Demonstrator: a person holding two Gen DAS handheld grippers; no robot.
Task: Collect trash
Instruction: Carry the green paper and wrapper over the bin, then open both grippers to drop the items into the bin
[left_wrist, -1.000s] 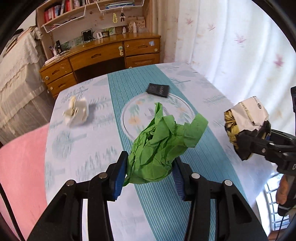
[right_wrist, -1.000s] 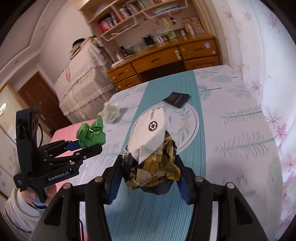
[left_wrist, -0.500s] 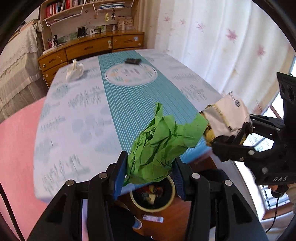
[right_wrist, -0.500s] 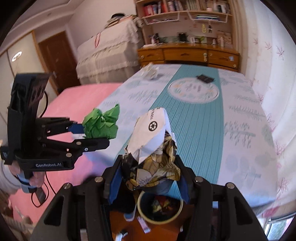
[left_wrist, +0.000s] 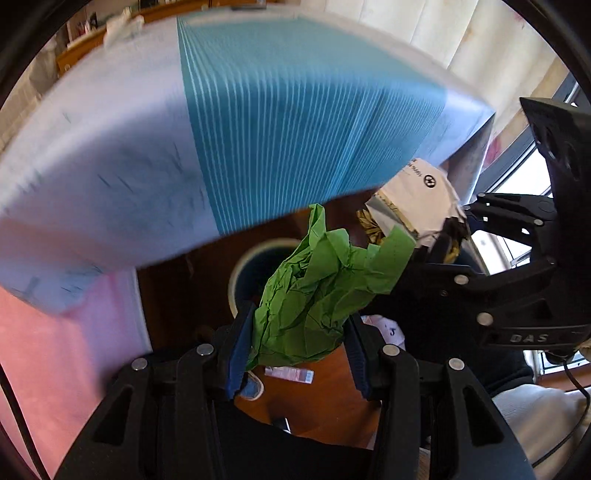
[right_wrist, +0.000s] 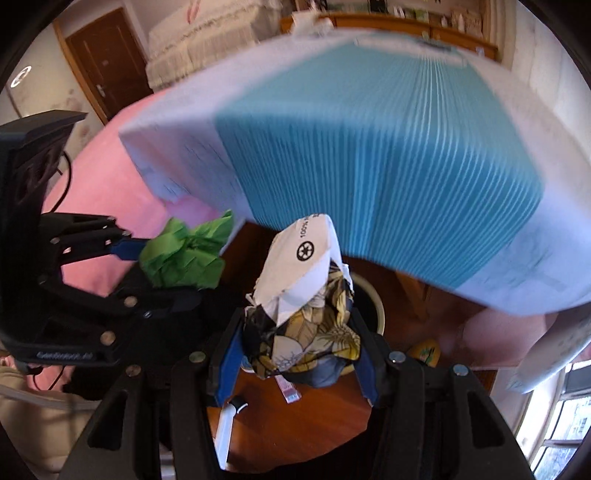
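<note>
My left gripper (left_wrist: 300, 334) is shut on a crumpled green paper (left_wrist: 317, 295), which bulges up between the blue pads. My right gripper (right_wrist: 301, 347) is shut on a balled wrapper (right_wrist: 303, 291), white with a recycling mark on top and a dark floral print below. Both hang beyond the table's near edge, pointing steeply down at a round cream-rimmed bin (left_wrist: 238, 271) on the wooden floor. The bin rim (right_wrist: 376, 306) shows behind the wrapper. In the left wrist view the wrapper (left_wrist: 413, 195) sits at the right in the right gripper (left_wrist: 443, 240). The right wrist view has the green paper (right_wrist: 184, 258) at the left.
The table with its teal-striped cloth (left_wrist: 295, 110) overhangs above and behind the bin. On the floor lie a small pink-and-white packet (right_wrist: 288, 391), a white stick-like item (right_wrist: 225, 428) and a blue shoe (left_wrist: 251, 387). A pink surface (left_wrist: 55, 369) lies to the left.
Both grippers have swung back off the tabletop and dropped past its near edge toward the floor bin. Each still holds its piece of trash, and the bin has come closer.
</note>
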